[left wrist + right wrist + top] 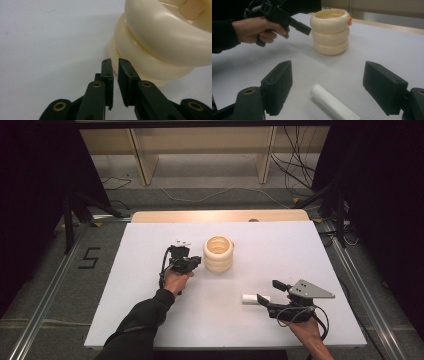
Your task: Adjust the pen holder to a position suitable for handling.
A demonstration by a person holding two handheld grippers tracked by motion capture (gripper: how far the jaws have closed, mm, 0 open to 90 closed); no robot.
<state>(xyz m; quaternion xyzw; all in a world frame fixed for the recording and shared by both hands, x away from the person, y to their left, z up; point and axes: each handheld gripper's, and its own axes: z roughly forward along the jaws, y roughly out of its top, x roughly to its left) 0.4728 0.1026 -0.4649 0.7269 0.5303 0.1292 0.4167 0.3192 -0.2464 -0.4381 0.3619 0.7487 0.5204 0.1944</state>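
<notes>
1. Overhead, from the high view: the left gripper point(194, 262) sits just beside the stack of three cream rings point(218, 254) near the middle of the white surface point(150, 320); the right gripper point(271, 291) straddles a white tube point(255, 299) lying nearer the person.
2. Left gripper view: the jaws stand nearly together with a thin gap and nothing between them, tips at the foot of the ring stack point(160, 45). To grip a ring, I judge they must spread much wider first.
3. Right gripper view: the jaws stand wide apart on either side of the tube point(334, 103), not touching it. Centre the tube, then close gently, since it looks likely to roll.
</notes>
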